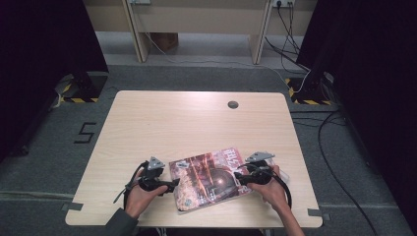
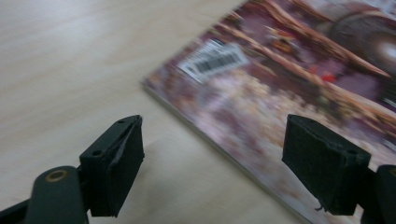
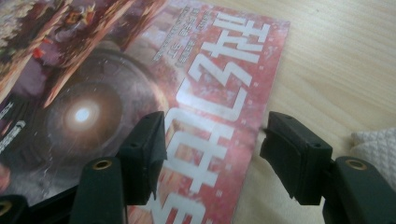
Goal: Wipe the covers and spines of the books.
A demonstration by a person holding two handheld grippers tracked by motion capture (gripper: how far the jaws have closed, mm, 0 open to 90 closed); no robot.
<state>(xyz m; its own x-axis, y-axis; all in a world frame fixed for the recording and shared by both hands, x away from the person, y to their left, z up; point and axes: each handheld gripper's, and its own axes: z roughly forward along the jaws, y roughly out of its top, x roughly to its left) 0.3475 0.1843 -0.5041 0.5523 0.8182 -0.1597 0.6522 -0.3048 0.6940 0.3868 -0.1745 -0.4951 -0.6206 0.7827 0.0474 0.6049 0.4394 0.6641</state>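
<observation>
Left tool (image 1: pixel 175 186): near edge of table, held by left hand (image 1: pixel 140 196); jaws apart, nothing pinched; straddles mag's left edge, one pad (image 2: pixel 114 163) over bare wood, other over cover.
Right tool (image 1: pixel 238 176): in right hand (image 1: pixel 270 189); jaws apart, astride mag's right edge, not gripping.
Mag (image 1: pixel 211 178): lies flat on table, near-centre, betw. both tools; reddish cover w/ white lettering (image 3: pixel 219 70), barcode label (image 2: pixel 212 60) by left edge.
Cloth (image 3: pixel 376 149): white, just beside right tool.
Table (image 1: pixel 196 123): light wood; dark round hole (image 1: pixel 233 104) toward far edge.
</observation>
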